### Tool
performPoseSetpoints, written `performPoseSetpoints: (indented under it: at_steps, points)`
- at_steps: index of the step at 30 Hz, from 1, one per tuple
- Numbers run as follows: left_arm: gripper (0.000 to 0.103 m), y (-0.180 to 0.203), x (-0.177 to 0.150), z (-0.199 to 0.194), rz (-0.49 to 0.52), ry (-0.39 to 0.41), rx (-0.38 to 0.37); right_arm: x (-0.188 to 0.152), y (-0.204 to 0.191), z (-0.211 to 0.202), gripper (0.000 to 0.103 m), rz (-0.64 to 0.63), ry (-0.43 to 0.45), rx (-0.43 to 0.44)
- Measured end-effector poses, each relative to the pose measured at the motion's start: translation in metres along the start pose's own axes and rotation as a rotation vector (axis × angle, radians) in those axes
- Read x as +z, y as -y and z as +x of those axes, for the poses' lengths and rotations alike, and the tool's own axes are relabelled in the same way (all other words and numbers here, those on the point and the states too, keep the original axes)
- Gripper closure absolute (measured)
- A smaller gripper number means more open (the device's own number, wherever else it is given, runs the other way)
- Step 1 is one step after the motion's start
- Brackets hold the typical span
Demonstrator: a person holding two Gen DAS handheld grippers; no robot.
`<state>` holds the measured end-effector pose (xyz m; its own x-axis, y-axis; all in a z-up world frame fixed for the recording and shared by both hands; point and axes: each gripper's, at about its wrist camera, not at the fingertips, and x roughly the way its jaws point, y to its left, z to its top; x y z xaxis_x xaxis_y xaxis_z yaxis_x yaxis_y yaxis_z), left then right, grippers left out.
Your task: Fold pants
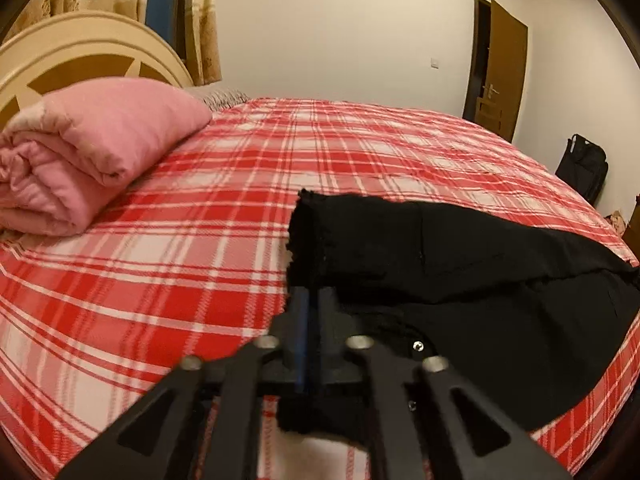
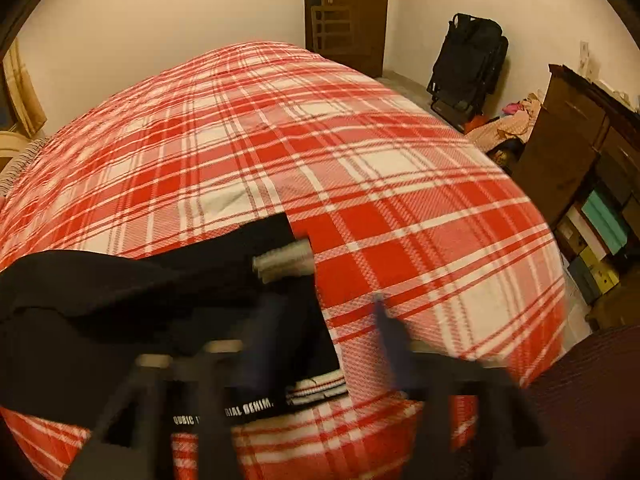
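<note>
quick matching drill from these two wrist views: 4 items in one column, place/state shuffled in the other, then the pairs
Items:
1. black pants
2. pink blanket
3. left gripper
4. right gripper

Place or state:
A. folded, near the headboard
B. fingers apart, over the waistband end
C. fingers together, at the frayed leg hem
D. partly folded on the plaid bedspread

Pairs: 1-D, 2-A, 3-C, 4-B

Pants (image 1: pixel 460 264) lie on the bed (image 1: pixel 160 272) (near edge); folded quilt (image 1: pixel 80 160) far left.
</note>
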<state>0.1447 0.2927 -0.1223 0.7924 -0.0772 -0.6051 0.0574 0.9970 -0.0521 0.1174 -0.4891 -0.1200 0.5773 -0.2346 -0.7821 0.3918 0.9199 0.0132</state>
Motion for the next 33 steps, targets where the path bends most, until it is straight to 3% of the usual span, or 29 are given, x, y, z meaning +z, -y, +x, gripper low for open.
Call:
performPoseSetpoints:
  at_steps: [1, 2, 4, 7, 10, 13, 14, 15, 21, 27, 33]
  points:
    - [0.051, 0.001, 0.001, -0.004, 0.013, 0.010, 0.009, 0.001, 0.001, -0.006, 0.033, 0.004, 0.016, 0.011]
    - [0.027, 0.002, 0.002, -0.007, 0.028, 0.021, 0.025, 0.001, 0.002, -0.012, 0.033, 0.001, 0.028, 0.017]
    - [0.023, 0.012, 0.004, -0.008, 0.105, 0.037, 0.035, 0.000, 0.000, -0.022, 0.033, -0.018, 0.051, -0.001]
    - [0.023, 0.030, 0.005, 0.007, 0.202, -0.015, 0.049, -0.003, -0.011, -0.035, 0.033, -0.046, 0.082, -0.008]
    - [0.034, 0.037, 0.010, 0.032, 0.221, -0.067, 0.033, -0.003, -0.034, -0.046, 0.033, -0.092, 0.112, -0.003]
    - [0.038, 0.026, 0.020, 0.059, 0.136, -0.147, -0.022, -0.006, -0.072, -0.056, 0.033, -0.189, 0.135, 0.038]
    - [0.046, 0.021, 0.023, 0.068, 0.102, -0.170, -0.036, -0.007, -0.087, -0.059, 0.033, -0.223, 0.140, 0.052]
    - [0.054, 0.020, 0.025, 0.072, 0.091, -0.168, -0.044, -0.010, -0.108, -0.062, 0.033, -0.272, 0.147, 0.070]
    - [0.073, 0.028, 0.028, 0.072, 0.136, -0.171, -0.072, -0.040, -0.237, -0.070, 0.033, -0.597, 0.192, 0.179]
    - [0.076, 0.025, 0.034, 0.063, 0.145, -0.180, -0.105, -0.074, -0.350, -0.054, 0.033, -0.894, 0.235, 0.215]
    - [0.069, 0.027, 0.040, 0.063, 0.151, -0.168, -0.117, -0.088, -0.400, -0.019, 0.033, -1.046, 0.233, 0.152]
